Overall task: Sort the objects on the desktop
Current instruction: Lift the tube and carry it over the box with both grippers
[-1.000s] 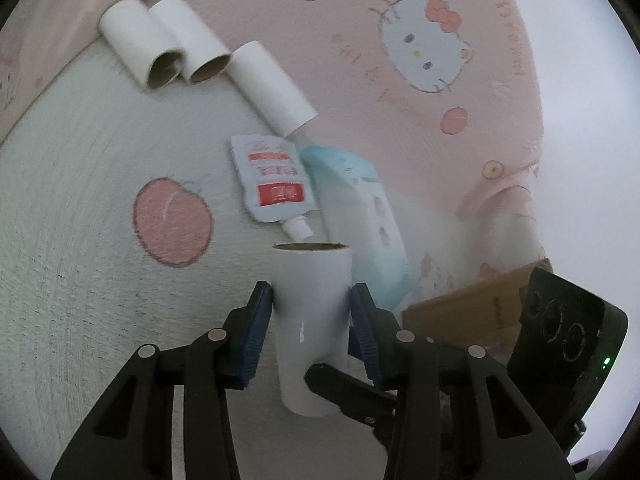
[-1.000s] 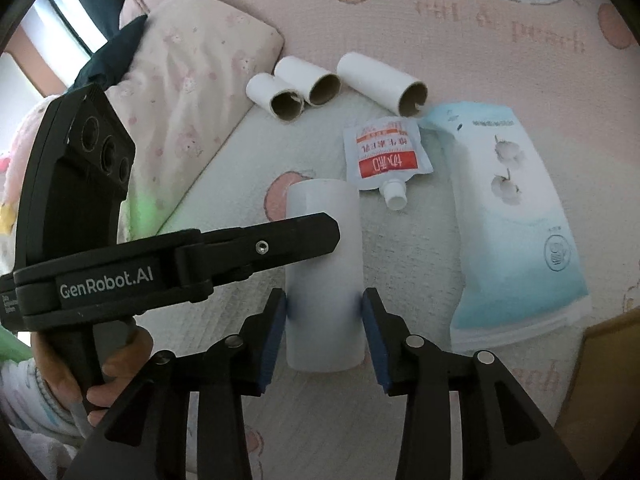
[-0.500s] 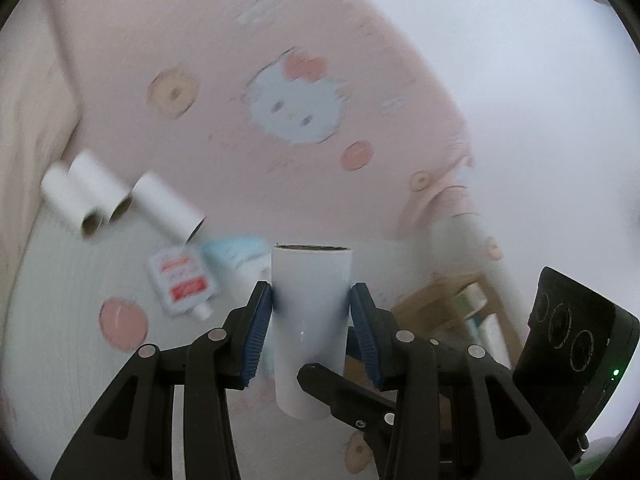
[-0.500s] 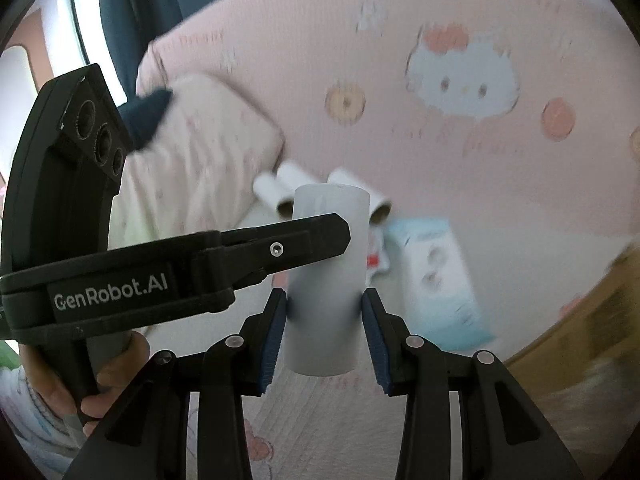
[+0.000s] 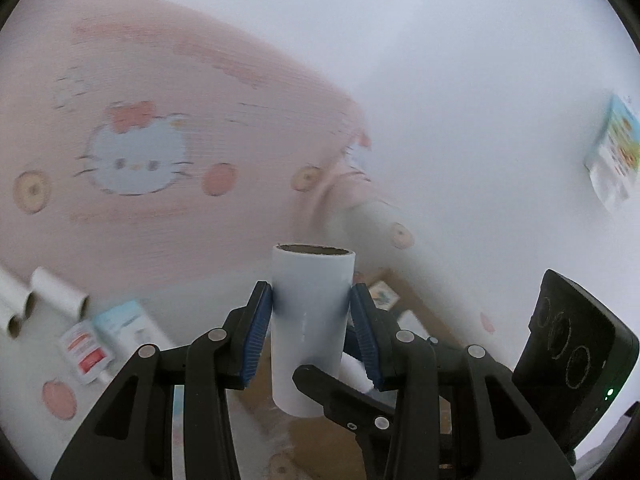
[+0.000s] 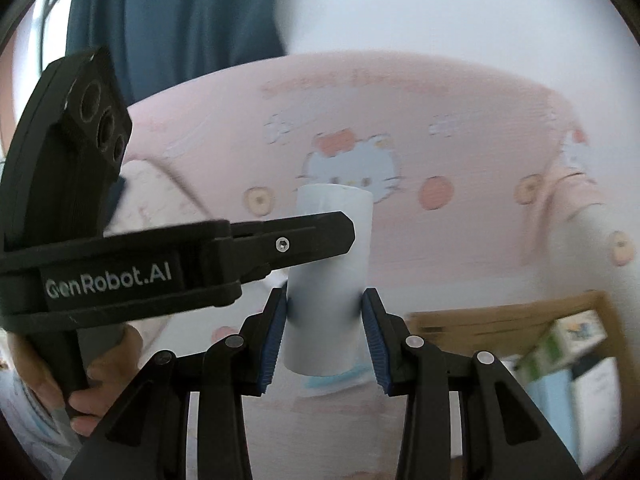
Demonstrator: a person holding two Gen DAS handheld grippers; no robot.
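Cardboard, I judged, made the white hollow tube [image 5: 310, 320] light but crushable, so my left claw [image 5: 312, 334] and right claw [image 6: 324, 334] both pinched its middle gently.

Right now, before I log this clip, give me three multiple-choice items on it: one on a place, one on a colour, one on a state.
1. Where does the cardboard box appear in the right wrist view?
A. lower right
B. upper left
C. top centre

2. What colour are the pads on the fingers of the left gripper?
A. red
B. blue
C. yellow

3. How is the white paper tube held?
A. lying loose on the bed
B. by the left gripper alone
C. between the fingers of both the left gripper and the right gripper

Answers:
1 A, the brown box sits at the lower right of that view.
2 B, both pads show blue.
3 C, each wrist view shows its own fingers pressed on the tube's sides.
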